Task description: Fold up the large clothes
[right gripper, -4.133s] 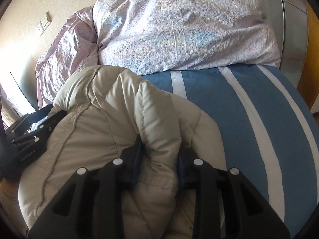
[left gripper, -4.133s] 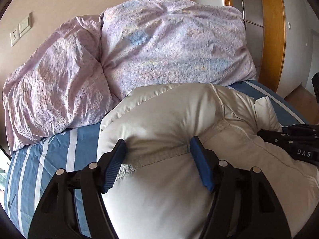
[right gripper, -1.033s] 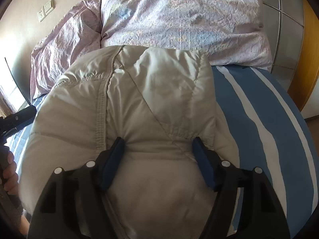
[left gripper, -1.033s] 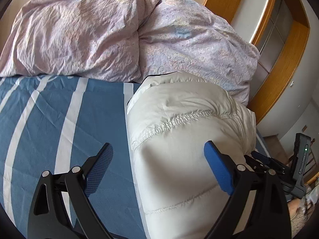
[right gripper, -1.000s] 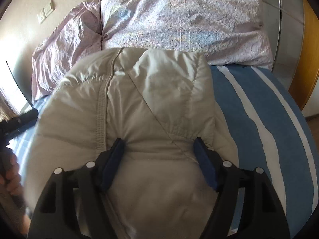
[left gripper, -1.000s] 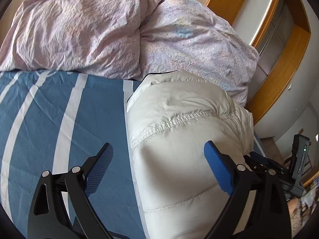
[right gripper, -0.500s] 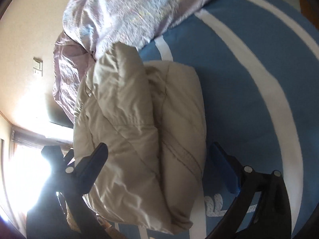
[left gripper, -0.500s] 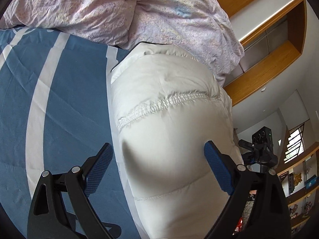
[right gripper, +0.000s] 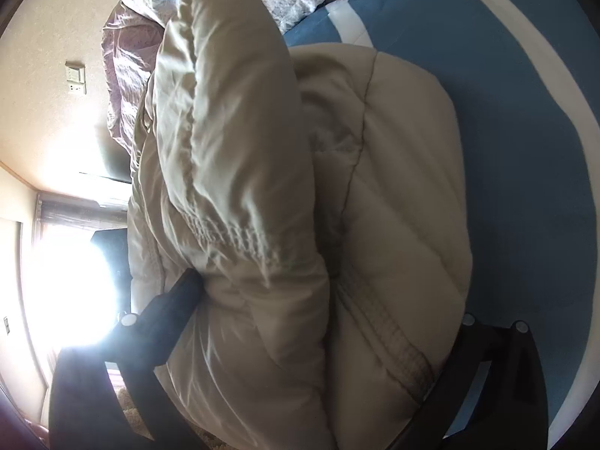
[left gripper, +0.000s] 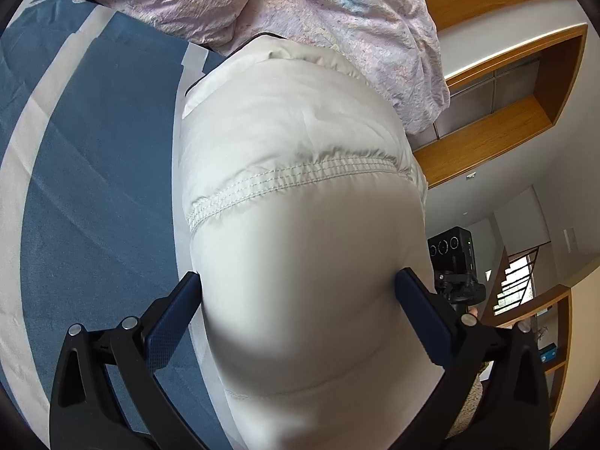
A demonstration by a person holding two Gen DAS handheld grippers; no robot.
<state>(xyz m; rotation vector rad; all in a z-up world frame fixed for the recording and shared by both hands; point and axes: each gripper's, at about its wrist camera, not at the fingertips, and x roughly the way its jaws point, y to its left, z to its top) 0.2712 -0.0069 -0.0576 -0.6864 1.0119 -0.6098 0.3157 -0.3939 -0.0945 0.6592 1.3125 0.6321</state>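
A puffy off-white padded jacket (left gripper: 300, 172) lies folded into a thick bundle on the blue striped bed sheet (left gripper: 93, 157). My left gripper (left gripper: 298, 288) stands wide, and its blue fingers (left gripper: 176, 318) press against both sides of the bundle's near end. In the right wrist view the same jacket (right gripper: 285, 202) fills the frame, rolled on its side. My right gripper (right gripper: 322, 300) straddles the thick bundle with its dark fingers (right gripper: 176, 300) on either side; the right finger is mostly hidden behind the fabric.
Lilac crumpled pillows or duvet (left gripper: 300, 3) lie at the bed's head, touching the jacket's far end. A wooden shelf unit (left gripper: 498, 86) stands to the right. A camera on a tripod (left gripper: 453, 262) stands beside the bed. A bright window (right gripper: 63, 273) is at left.
Both grippers have rolled sideways and closed in around the folded jacket. The left fingers, half a second ago wide apart beside it, now press its sides. The right gripper moved in over the bundle.
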